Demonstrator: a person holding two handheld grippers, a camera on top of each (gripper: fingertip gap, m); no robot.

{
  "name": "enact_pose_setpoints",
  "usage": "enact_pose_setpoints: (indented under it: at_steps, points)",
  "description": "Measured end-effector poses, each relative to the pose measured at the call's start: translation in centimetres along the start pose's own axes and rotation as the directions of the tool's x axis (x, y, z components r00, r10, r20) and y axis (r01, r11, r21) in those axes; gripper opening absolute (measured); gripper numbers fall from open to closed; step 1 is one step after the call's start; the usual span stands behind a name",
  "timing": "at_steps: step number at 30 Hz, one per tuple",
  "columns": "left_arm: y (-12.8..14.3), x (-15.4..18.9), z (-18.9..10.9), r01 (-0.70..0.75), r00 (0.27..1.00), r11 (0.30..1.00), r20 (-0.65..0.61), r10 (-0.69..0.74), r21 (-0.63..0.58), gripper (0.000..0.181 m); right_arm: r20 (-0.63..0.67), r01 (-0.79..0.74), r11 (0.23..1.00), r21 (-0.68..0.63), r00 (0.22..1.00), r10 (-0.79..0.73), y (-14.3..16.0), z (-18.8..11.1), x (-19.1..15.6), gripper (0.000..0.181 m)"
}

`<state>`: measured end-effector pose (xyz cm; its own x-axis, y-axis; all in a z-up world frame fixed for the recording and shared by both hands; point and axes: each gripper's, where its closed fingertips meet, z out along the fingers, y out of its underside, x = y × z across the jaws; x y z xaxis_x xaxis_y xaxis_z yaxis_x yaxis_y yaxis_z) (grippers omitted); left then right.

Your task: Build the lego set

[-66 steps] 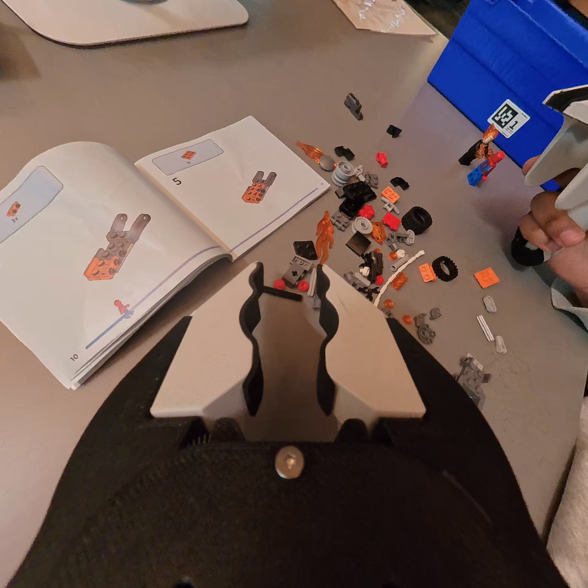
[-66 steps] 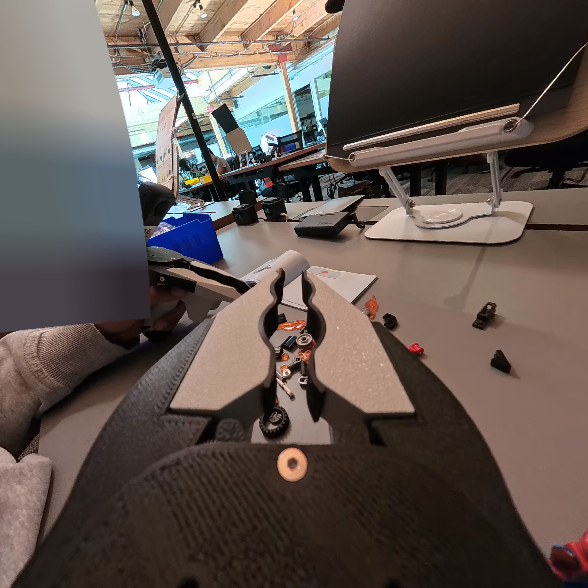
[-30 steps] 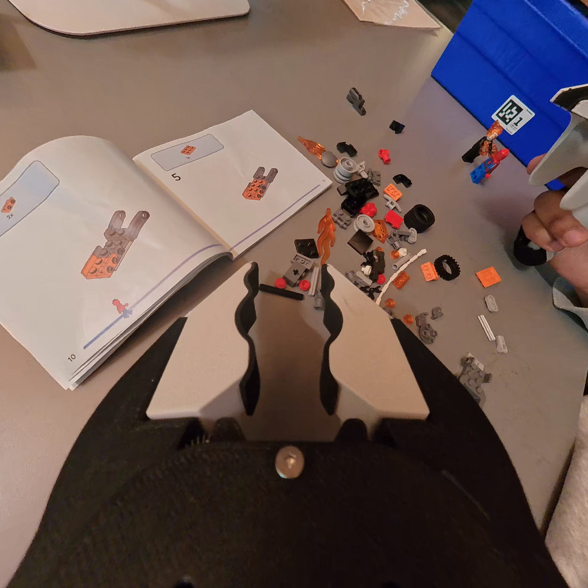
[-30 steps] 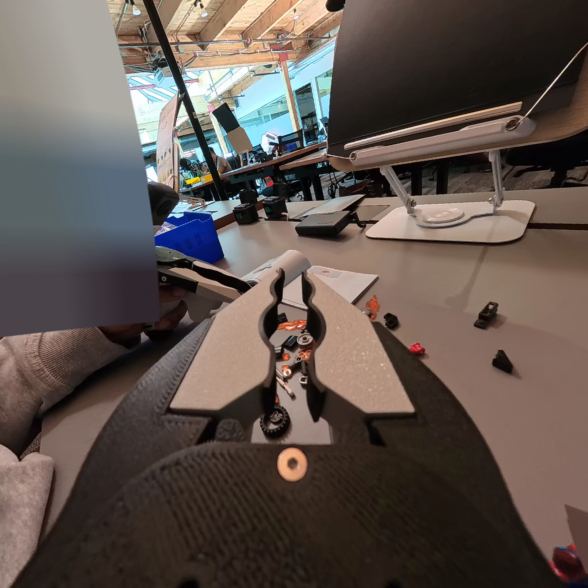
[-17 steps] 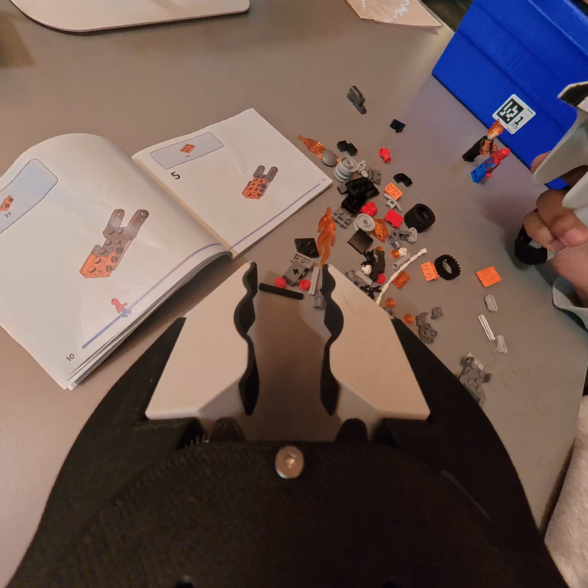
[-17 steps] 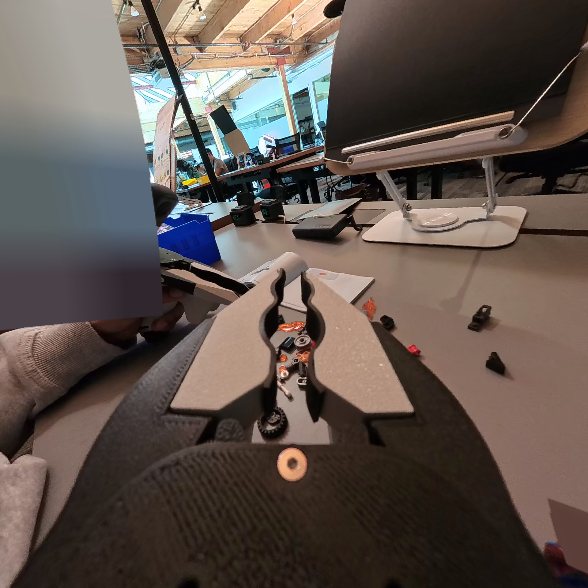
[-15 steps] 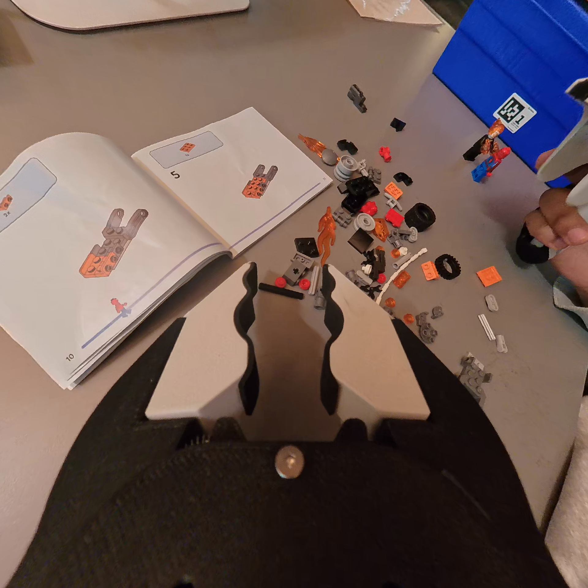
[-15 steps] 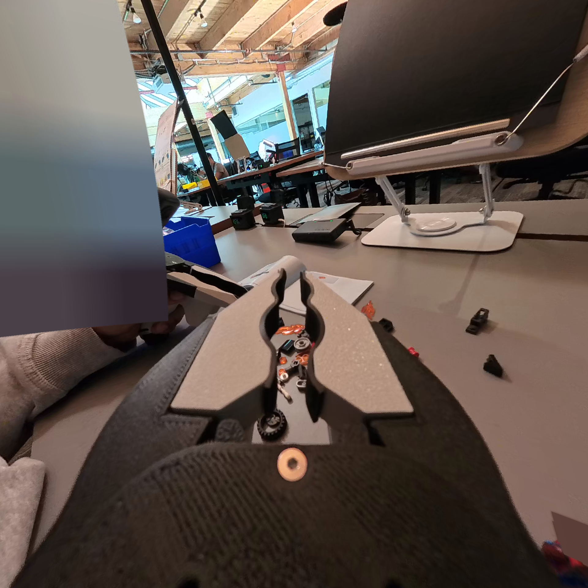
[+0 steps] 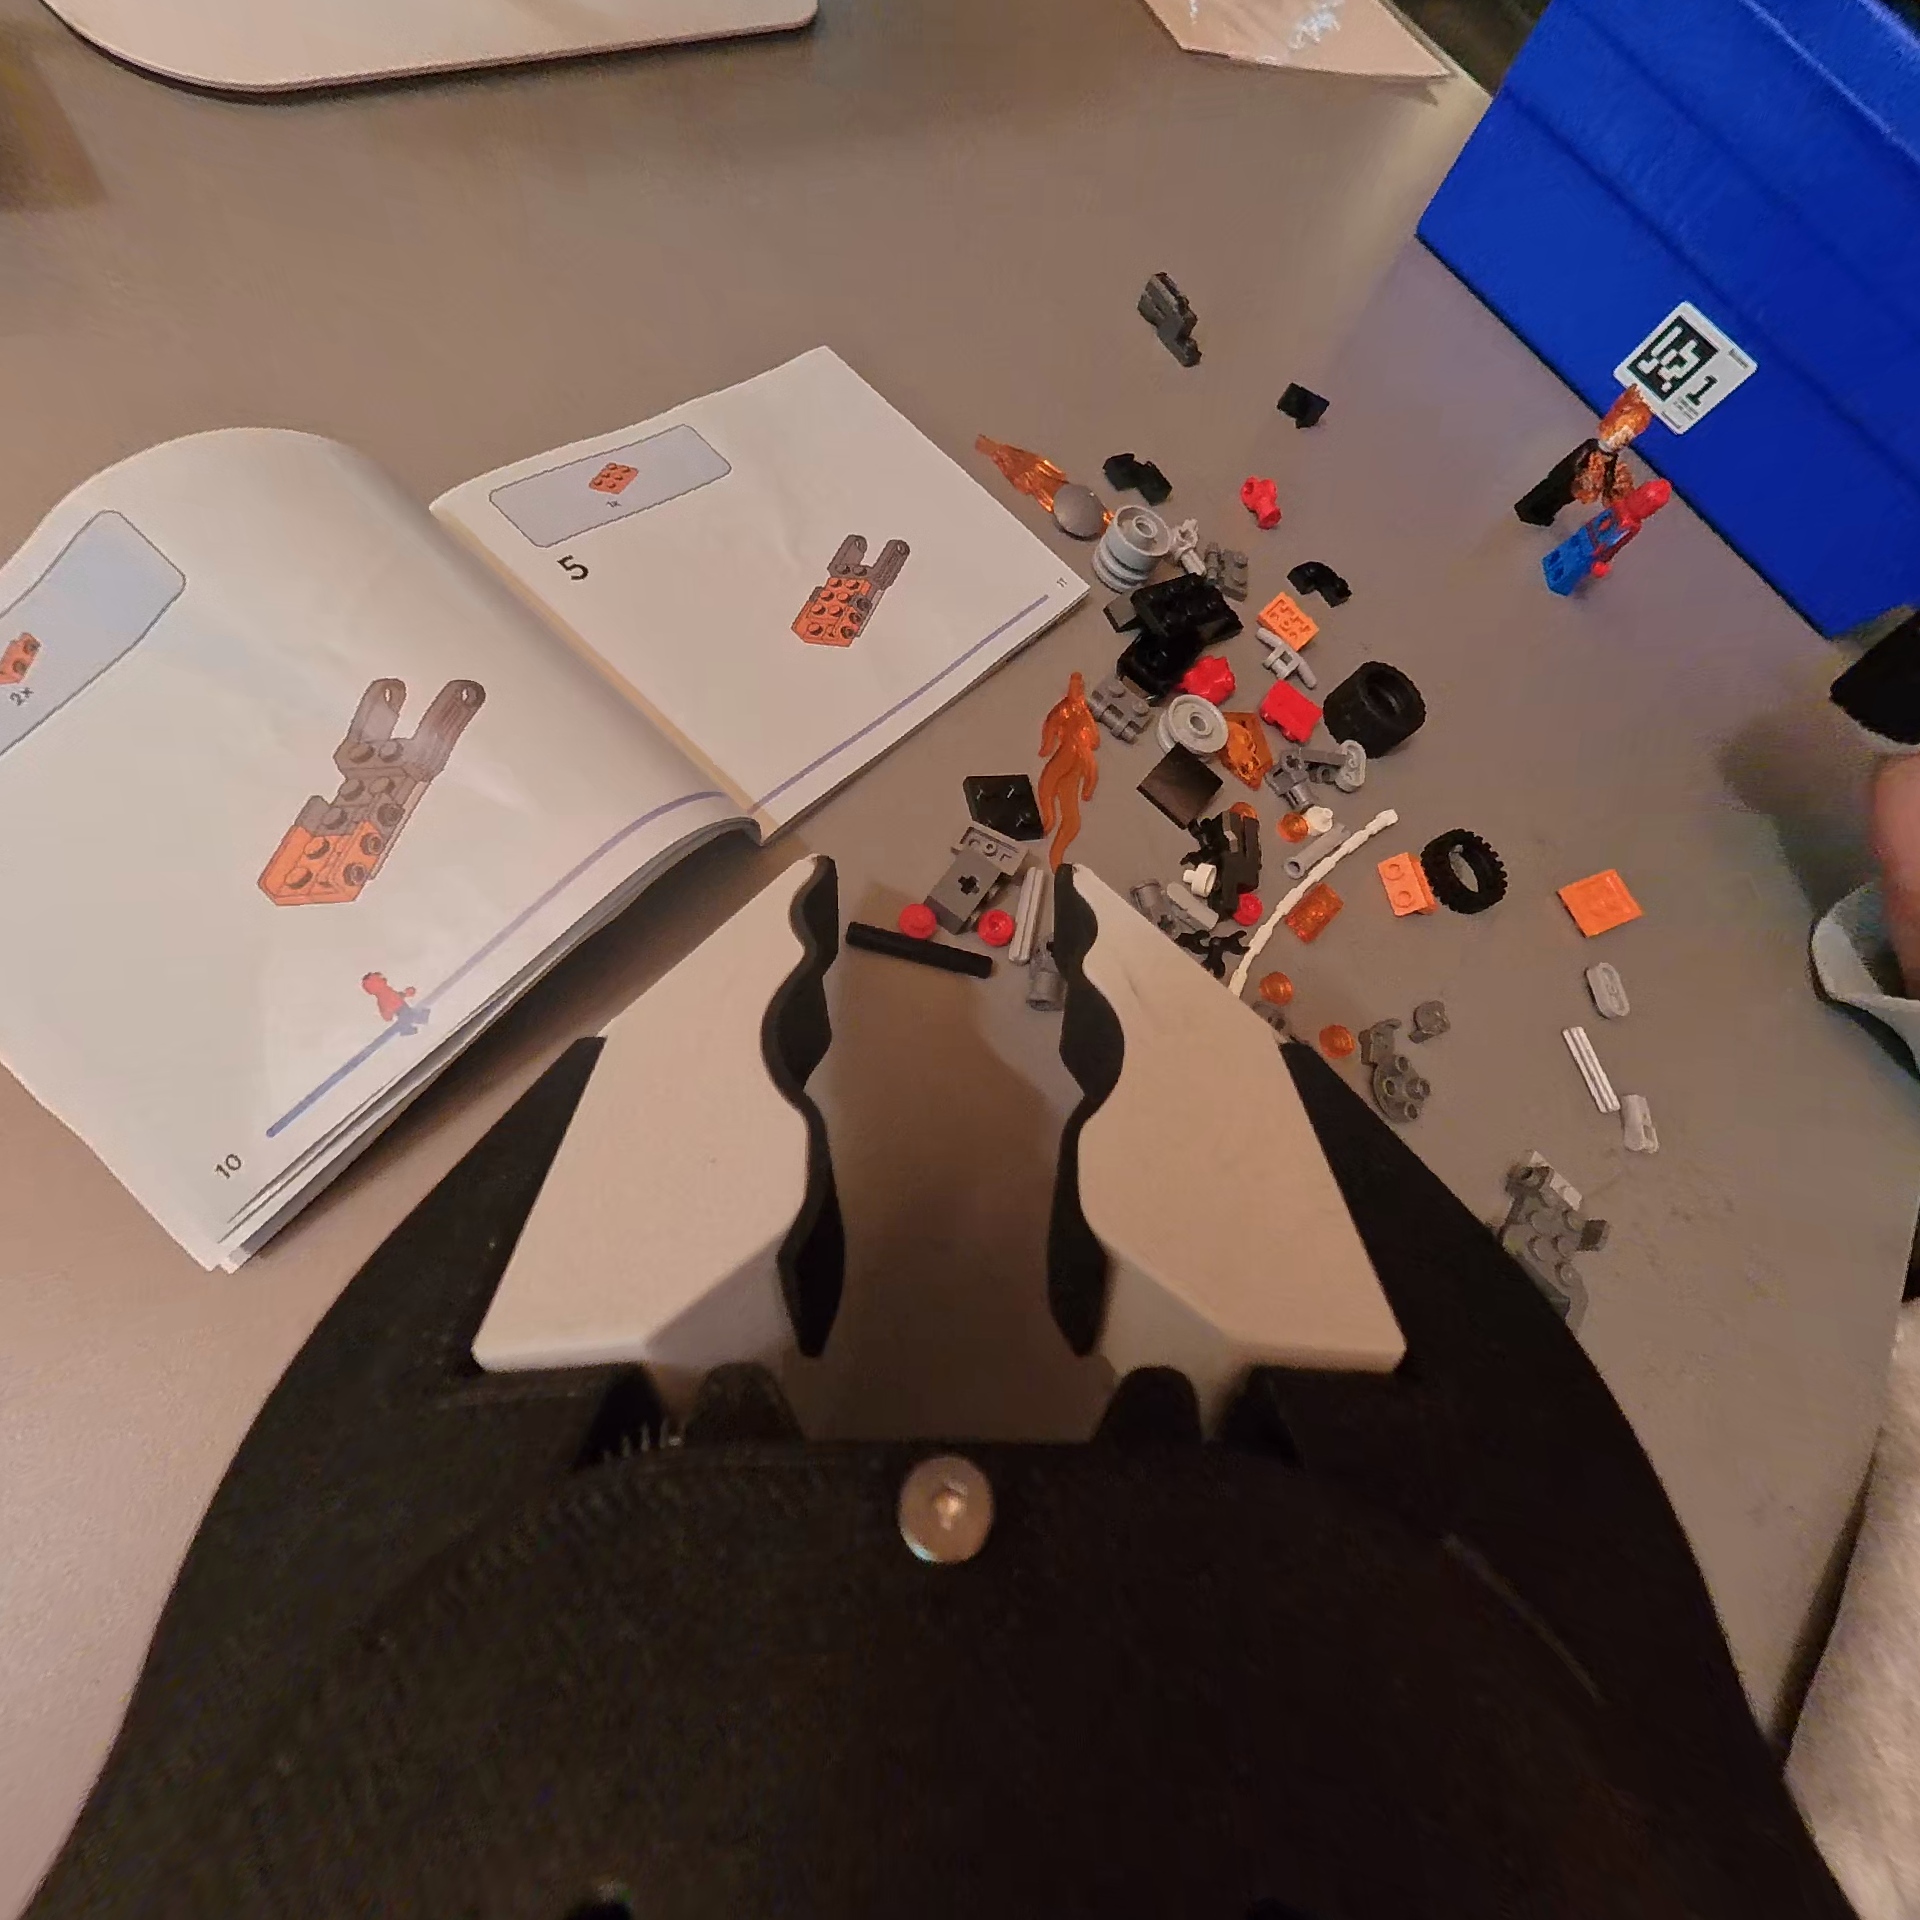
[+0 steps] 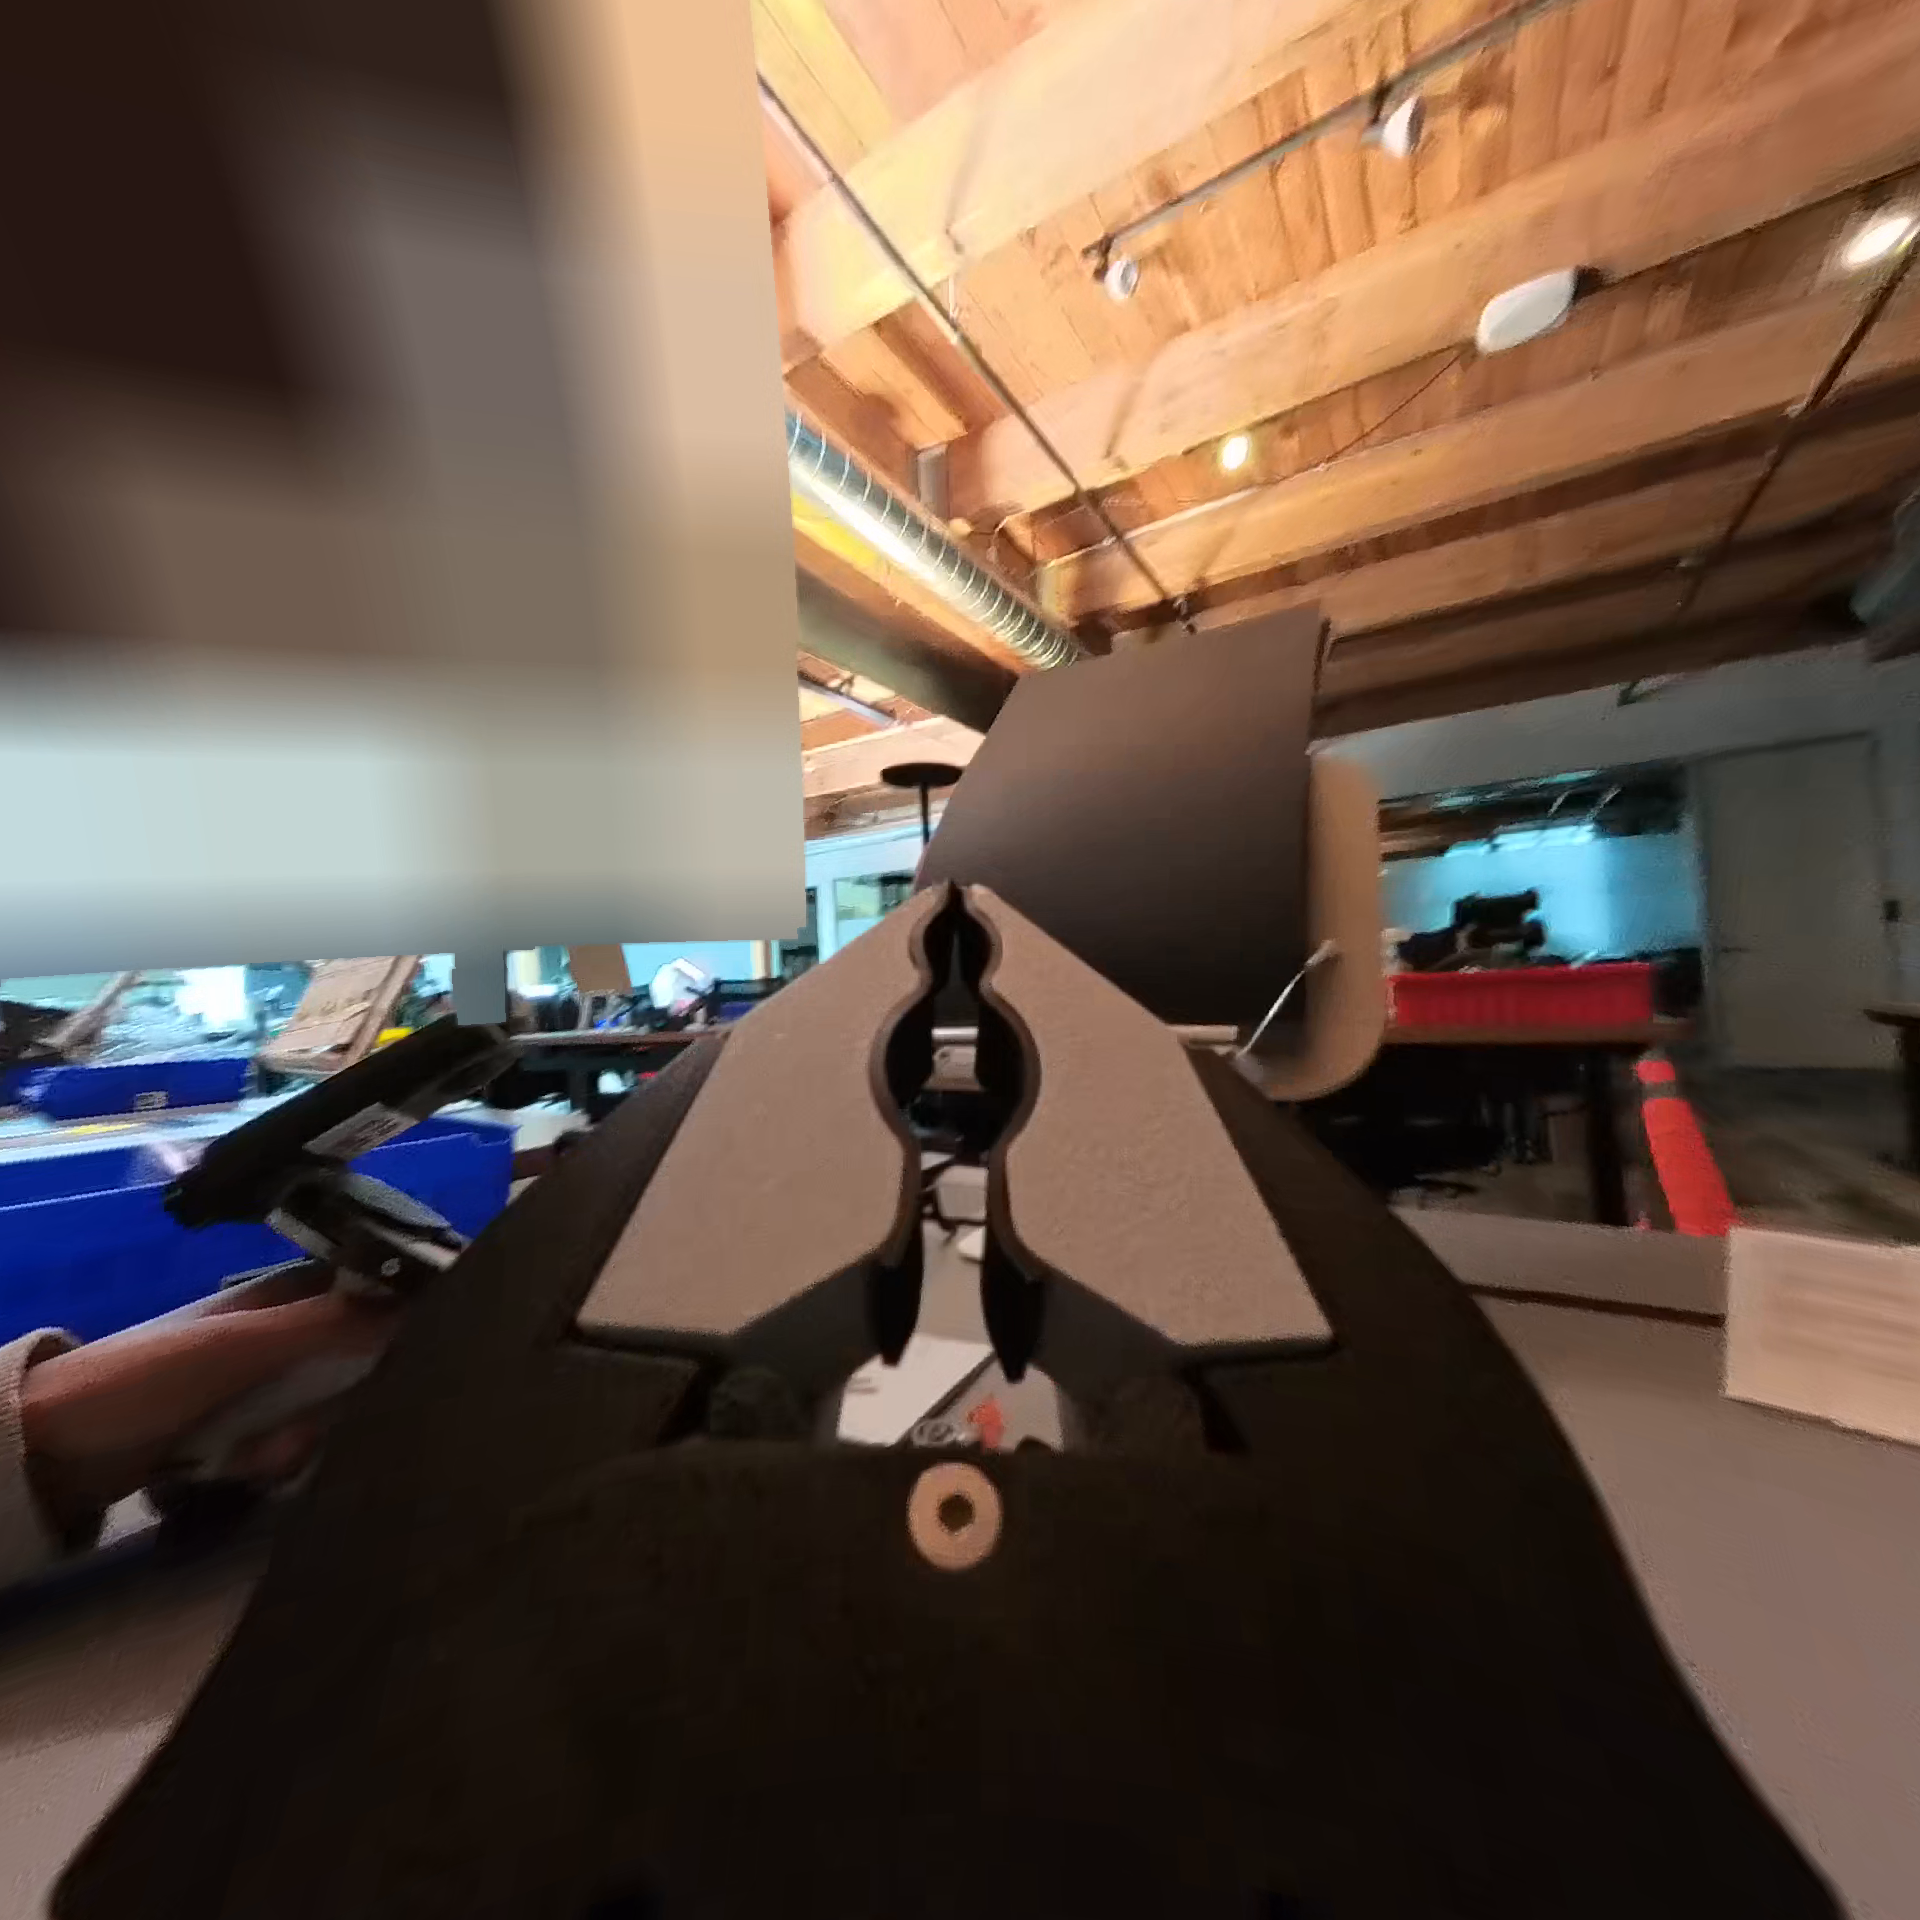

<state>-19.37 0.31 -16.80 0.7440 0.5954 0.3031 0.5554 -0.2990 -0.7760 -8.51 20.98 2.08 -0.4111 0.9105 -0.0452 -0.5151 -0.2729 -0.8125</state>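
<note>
The grey table [image 9: 520, 260] carries everything for the build, with a blue bin [image 9: 1714, 208] at its far right corner and an open instruction booklet [image 9: 416, 727] lying to the left of the loose parts. The pile of bricks [image 9: 1226, 748] is spread in a band running away and to the right from the left gripper [image 9: 945, 883], which hangs over the table with its jaws wide apart and nothing between them. Of the two tools this one is plainly the nearer to the parts: the right gripper [image 10: 951, 888] is tilted up toward the wooden ceiling, its tips touching with nothing visible between them, and its own view shows almost none of the bricks. Just beyond the left gripper's tips lies a black rod [image 9: 920, 951], its long axis crosswise to the fingers, so a grab would likely want the jaws to close along its short width, or the wrist turned first. A grey block [image 9: 977, 878] with two red studs [image 9: 916, 920] beside it sits just past the rod, and a flat orange plate [image 9: 1600, 902], like the one the booklet shows, lies well off to the right, judged nearer to the right hand
</note>
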Motion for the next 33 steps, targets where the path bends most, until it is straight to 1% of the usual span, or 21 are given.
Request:
enact_pose_setpoints:
  at_steps: [2, 4, 7, 13, 20, 33]
  points:
    - [0.0, 0.0, 0.0, -0.001, 1.000, 1.000, 0.001, 0.001, -0.001, 0.041, 0.044, -0.051, 0.998, -0.038, 0.998, 0.053, 0.7, 0.3, -0.3, 0.000]
    - [0.0, 0.0, 0.0, -0.001, 1.000, 1.000, 0.000, 0.001, 0.001, 0.041, 0.064, -0.074, 0.996, -0.043, 0.995, 0.077, 0.8, 0.4, -0.4, 0.000]
    - [0.0, 0.0, 0.0, 0.000, 1.000, 1.000, 0.000, 0.000, 0.001, 0.041, 0.051, -0.079, 0.997, -0.024, 0.995, 0.080, 0.6, 0.3, -0.1, 0.000]
    - [-0.1, 0.0, 0.0, -0.003, 1.000, 1.000, 0.002, 0.003, 0.004, 0.041, 0.060, -0.103, 0.994, -0.039, 0.993, 0.105, 1.0, 0.5, -0.1, 0.000]
    - [0.0, 0.0, 0.0, -0.003, 1.000, 1.000, 0.001, 0.003, 0.002, 0.041, 0.071, -0.155, 0.984, -0.084, 0.984, 0.162, 2.0, 0.8, 0.0, 0.000]
    - [0.1, 0.0, 0.1, -0.002, 1.000, 1.000, -0.001, 0.002, -0.006, 0.041, 0.082, -0.200, 0.971, -0.132, 0.974, 0.212, 3.0, 1.1, -0.2, 0.000]
